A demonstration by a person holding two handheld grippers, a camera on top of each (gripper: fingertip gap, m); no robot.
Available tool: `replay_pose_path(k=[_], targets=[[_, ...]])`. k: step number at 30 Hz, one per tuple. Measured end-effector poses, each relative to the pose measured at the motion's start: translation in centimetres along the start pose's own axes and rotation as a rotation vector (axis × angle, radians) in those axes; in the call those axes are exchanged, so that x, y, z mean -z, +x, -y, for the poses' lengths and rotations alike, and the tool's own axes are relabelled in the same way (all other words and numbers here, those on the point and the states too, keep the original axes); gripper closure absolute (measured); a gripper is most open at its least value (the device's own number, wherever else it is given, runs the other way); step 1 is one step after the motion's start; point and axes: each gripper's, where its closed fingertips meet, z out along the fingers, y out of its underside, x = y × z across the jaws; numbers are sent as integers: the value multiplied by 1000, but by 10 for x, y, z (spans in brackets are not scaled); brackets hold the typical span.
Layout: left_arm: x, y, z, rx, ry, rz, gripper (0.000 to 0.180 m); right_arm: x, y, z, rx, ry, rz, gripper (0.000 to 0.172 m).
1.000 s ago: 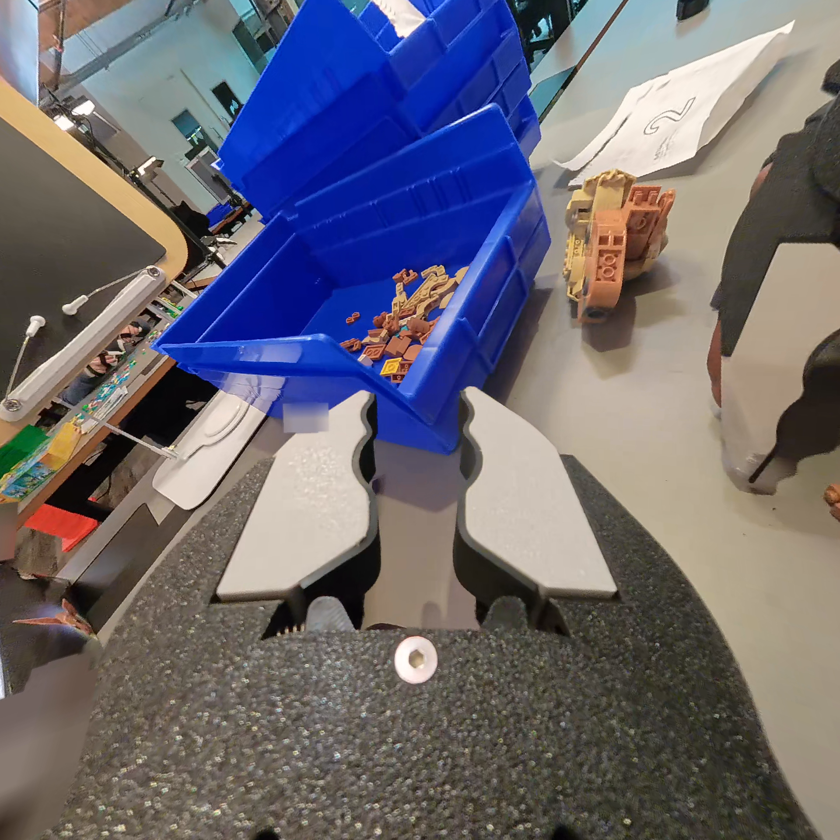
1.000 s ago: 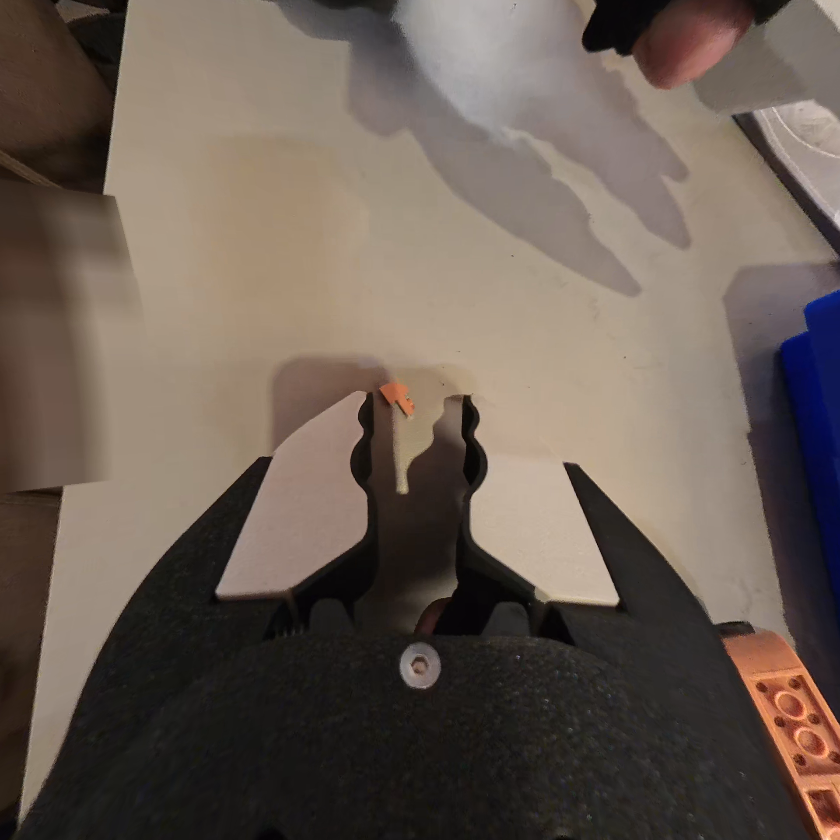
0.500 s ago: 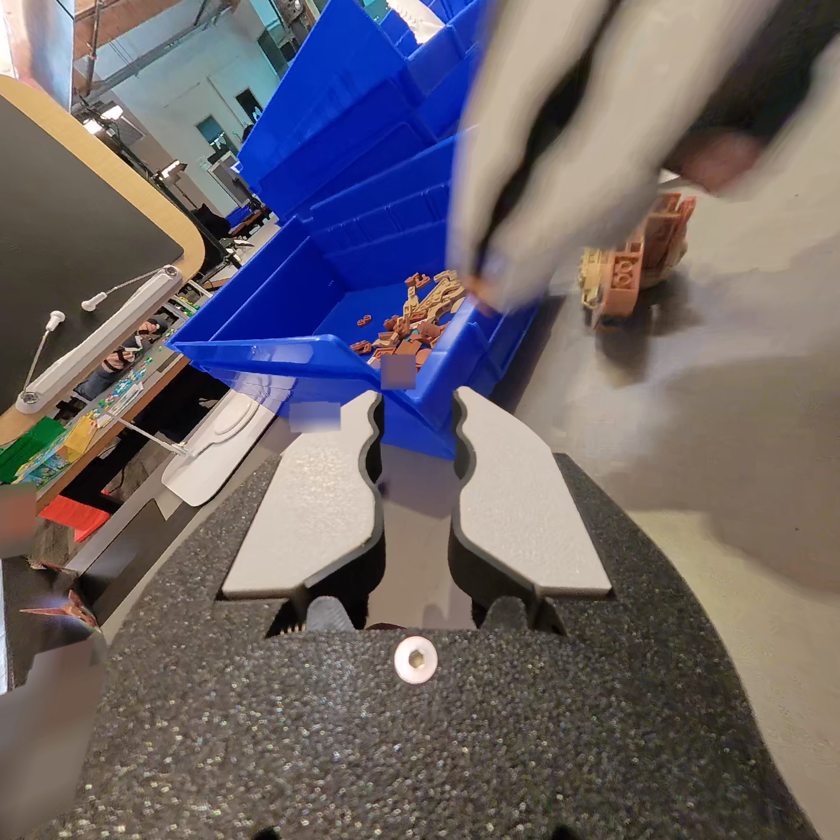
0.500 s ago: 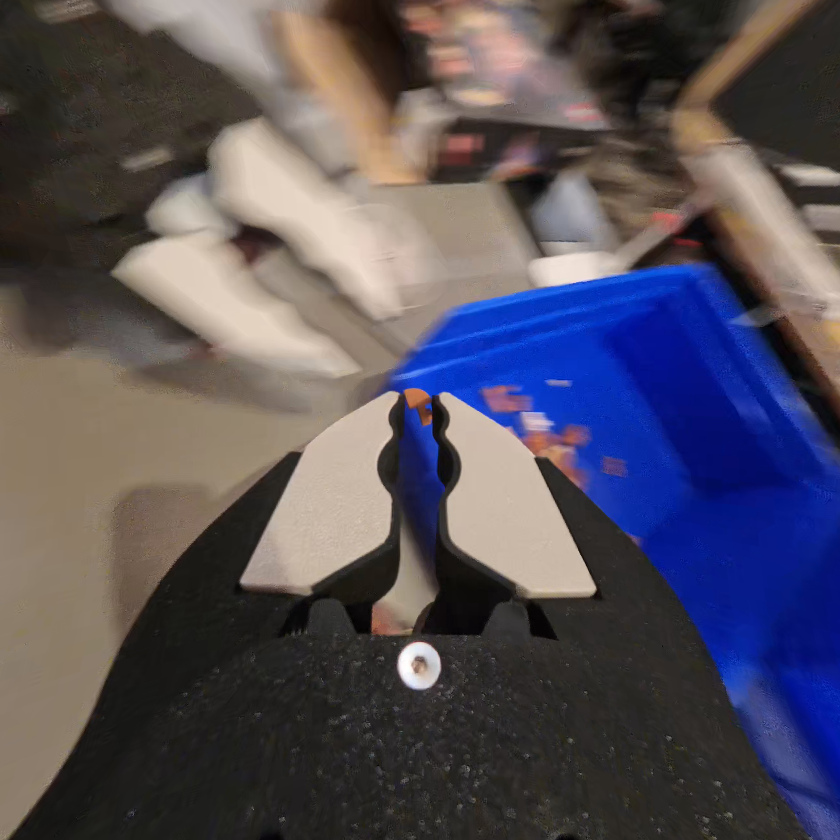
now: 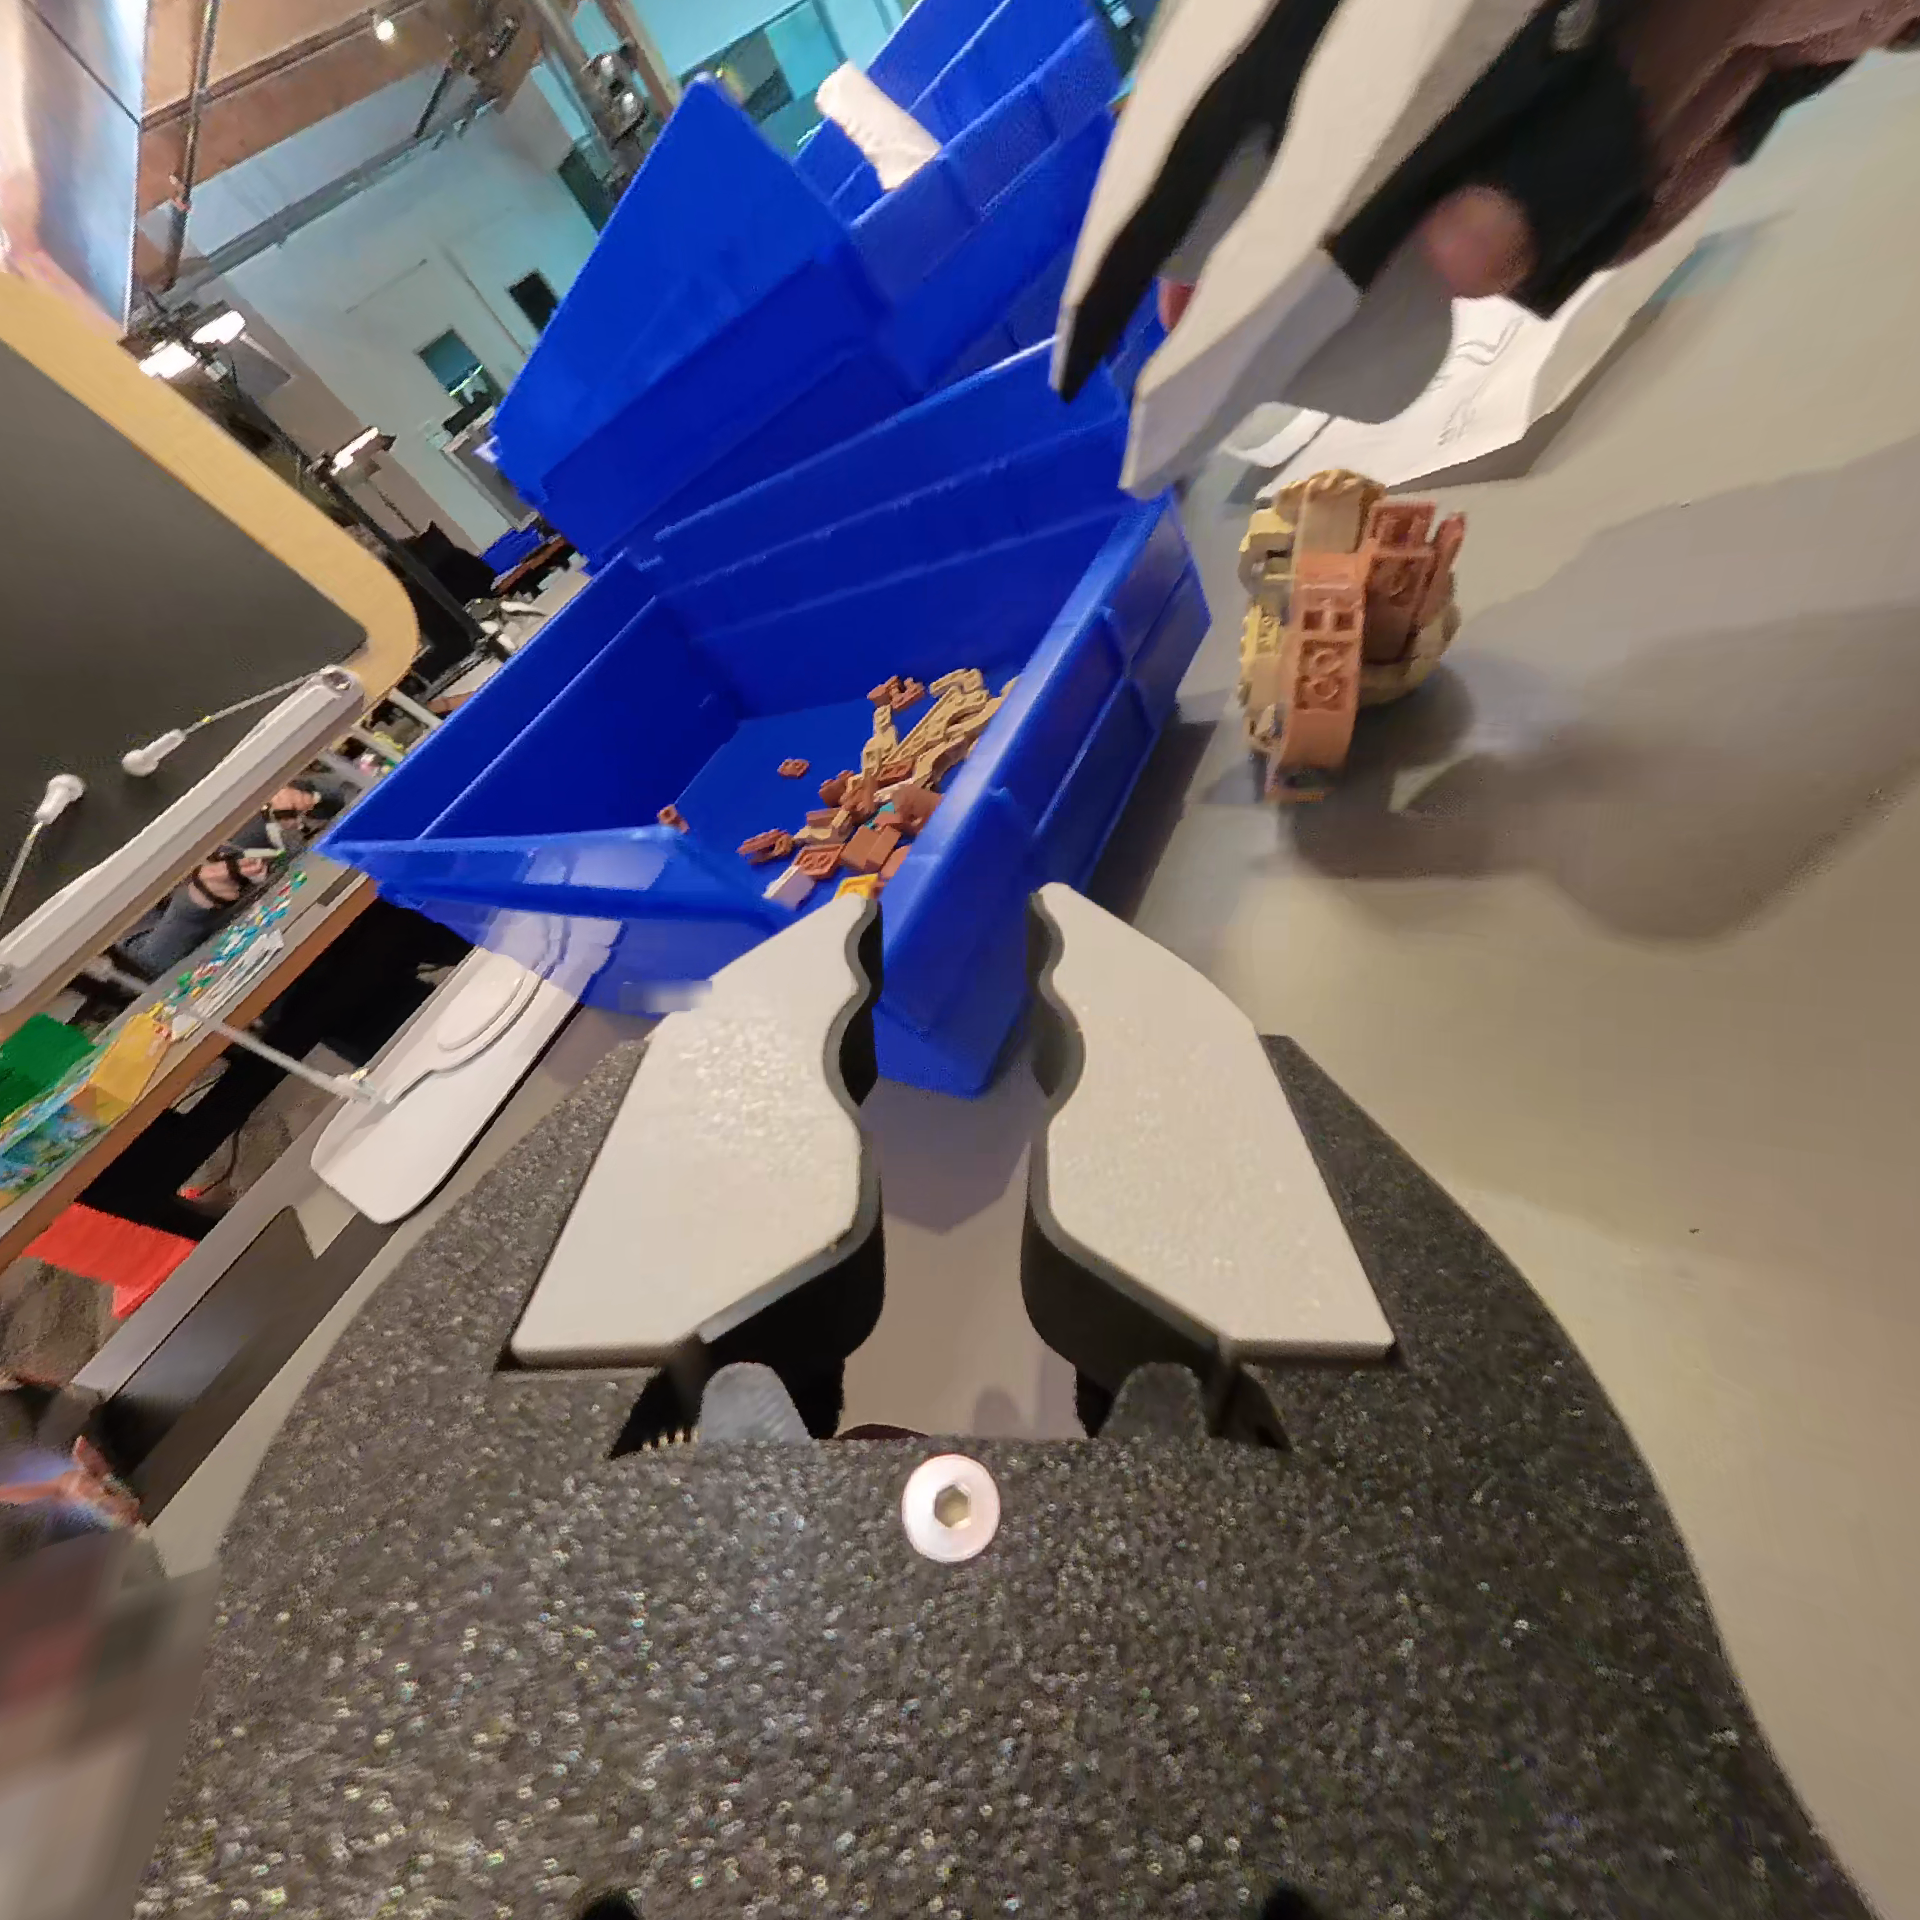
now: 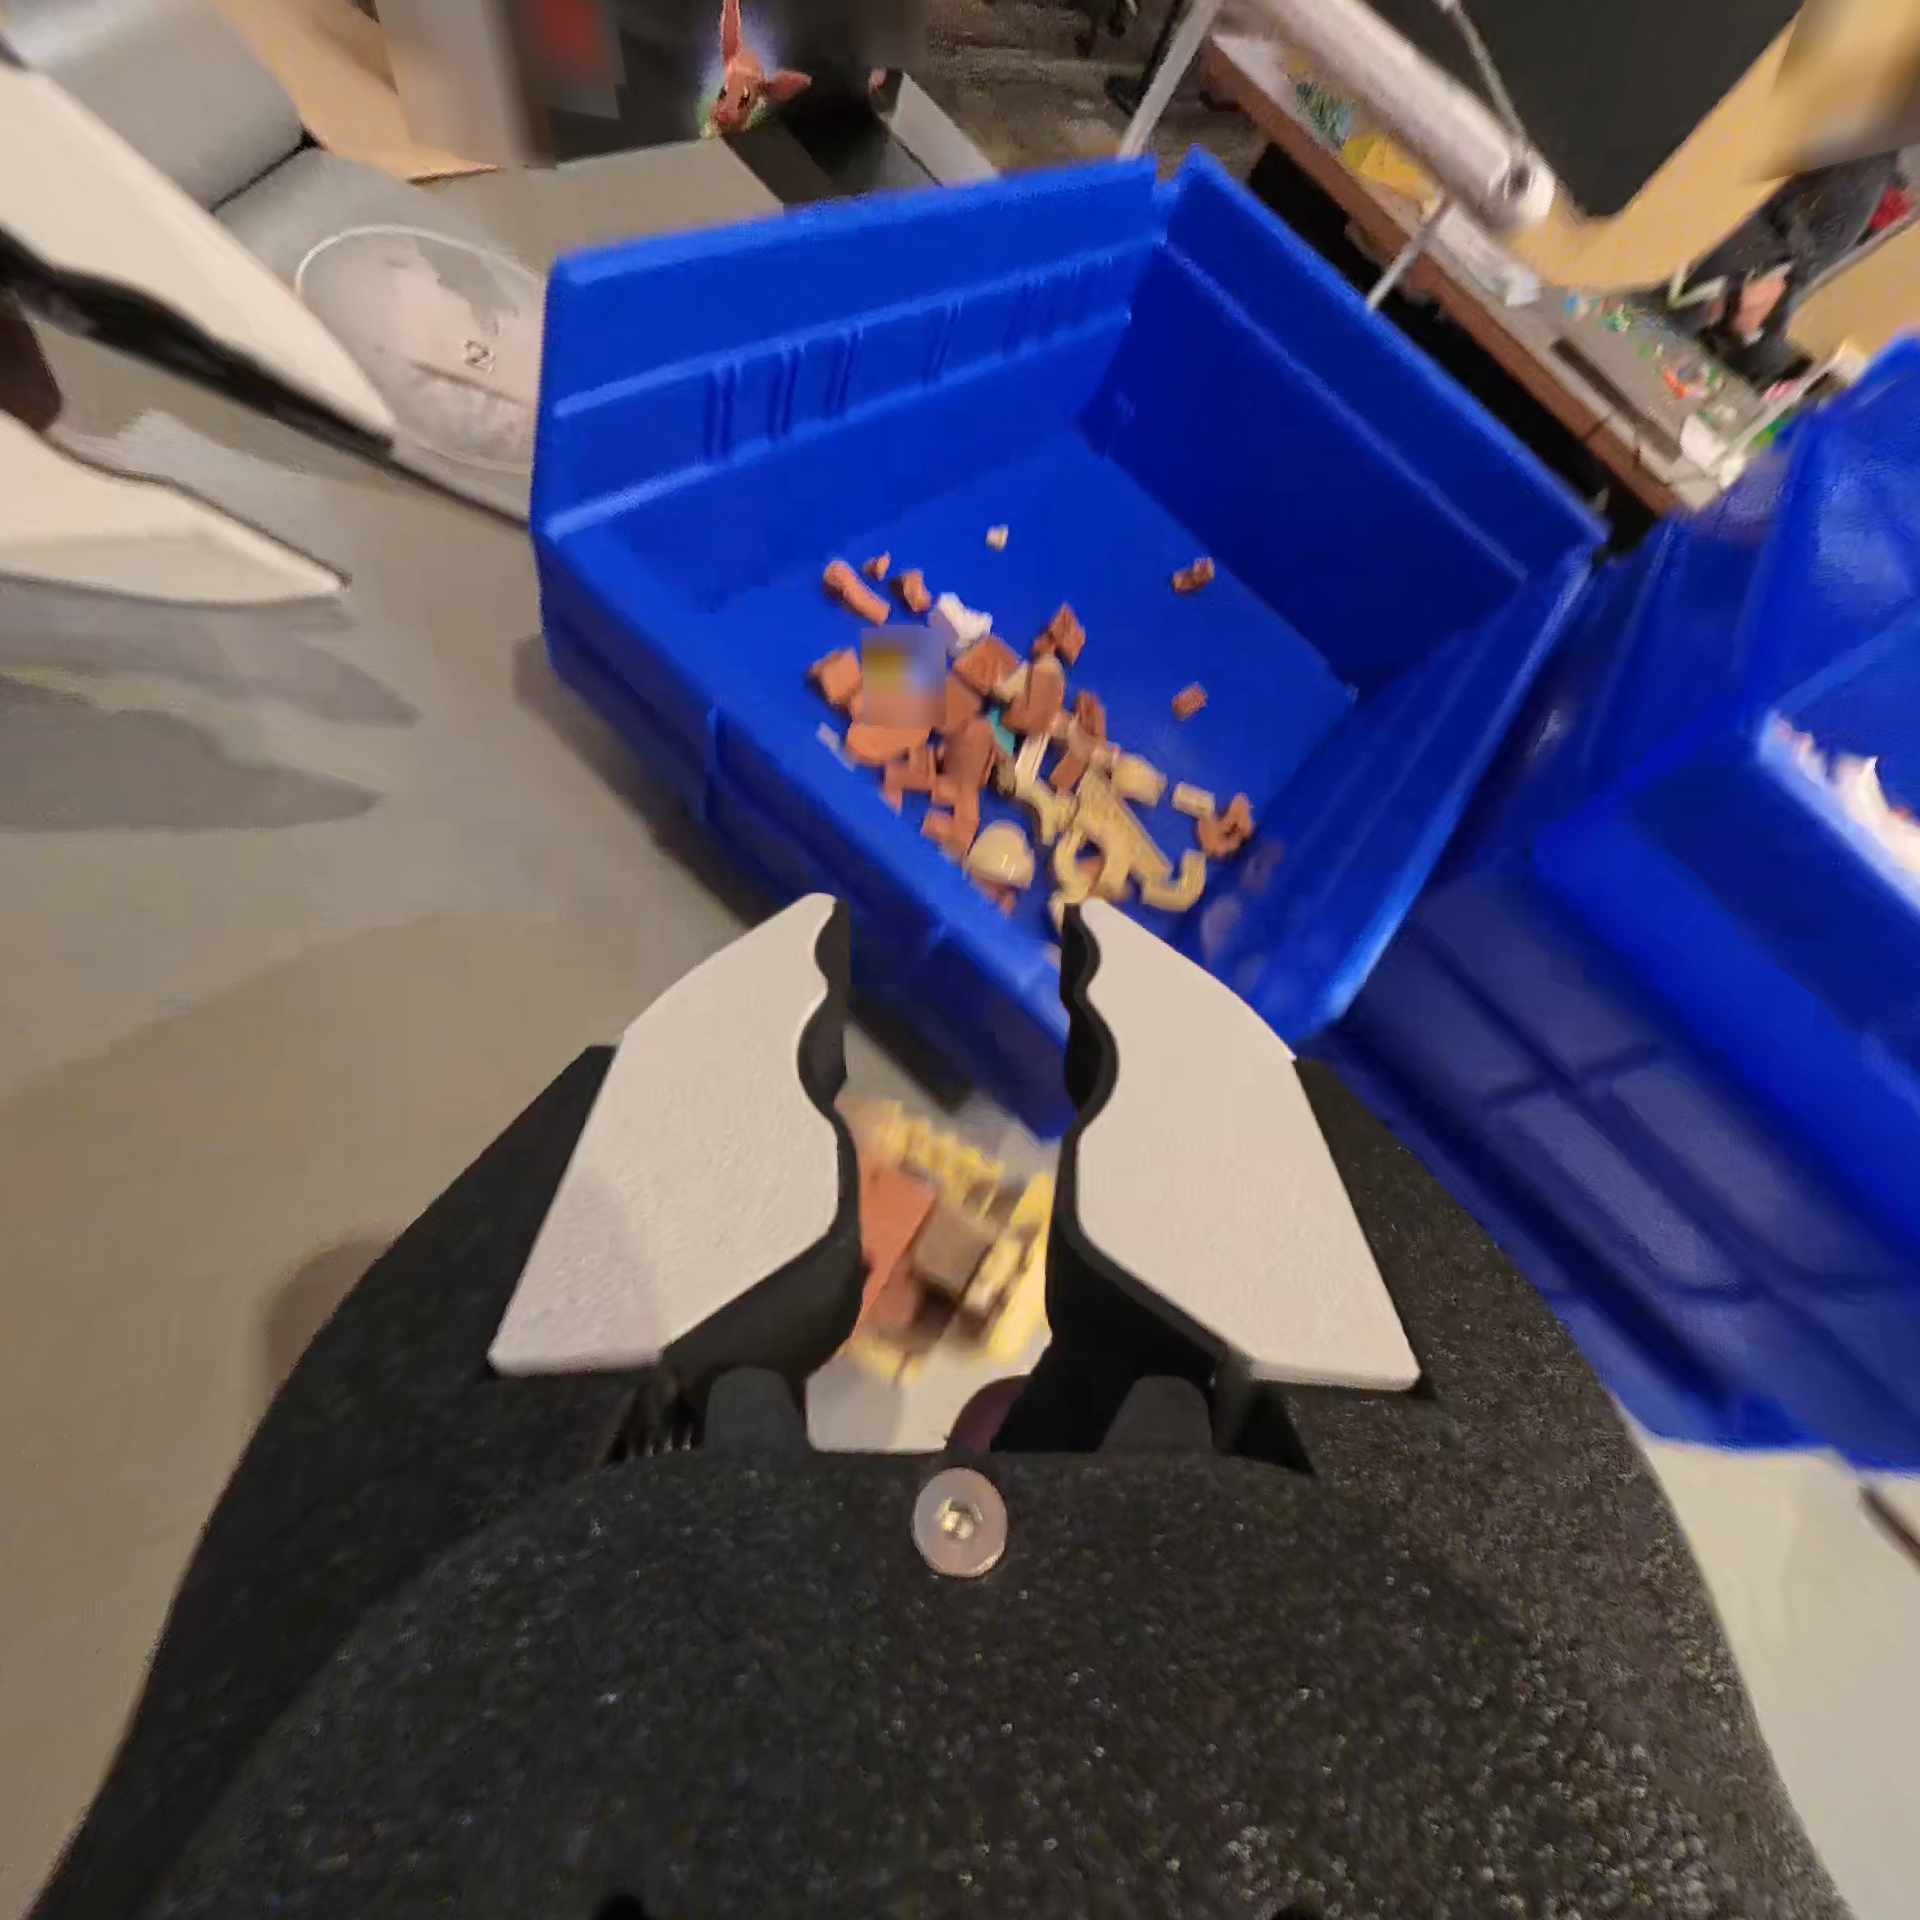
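Now both open grippers, left gripper (image 5: 954,914) and right gripper (image 6: 951,920), flank the blue bin (image 6: 1351,499).

The left wrist view sits low over the grey tabletop (image 5: 1558,1143), looking forward along its own gripper (image 5: 954,914) at the near corner of a blue bin (image 5: 582,748), close in front. It faces past the bin toward a stack of more bins (image 5: 727,343) and a brick model (image 5: 1340,623) to the right. The right wrist view looks steeply down from higher up, over its own gripper (image 6: 951,920), into the same blue bin (image 6: 1247,468) from its long side. Both views share this bin and the loose bricks (image 6: 997,748) in it; the right gripper (image 5: 1132,384) also shows at the top of the left view.
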Motion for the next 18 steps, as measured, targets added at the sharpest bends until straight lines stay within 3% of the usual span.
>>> replay_pose_path(k=[7,12,18], targets=[[-30,47,7,-42,-17,-100,152,36,-20,-68,-194,26,-13,134],[-65,79,7,-10,-62,-204,143,38,-21,-85,-260,54,-49,135],[-98,90,9,-22,-90,-230,143,31,-33,-90,-244,31,4,135]])
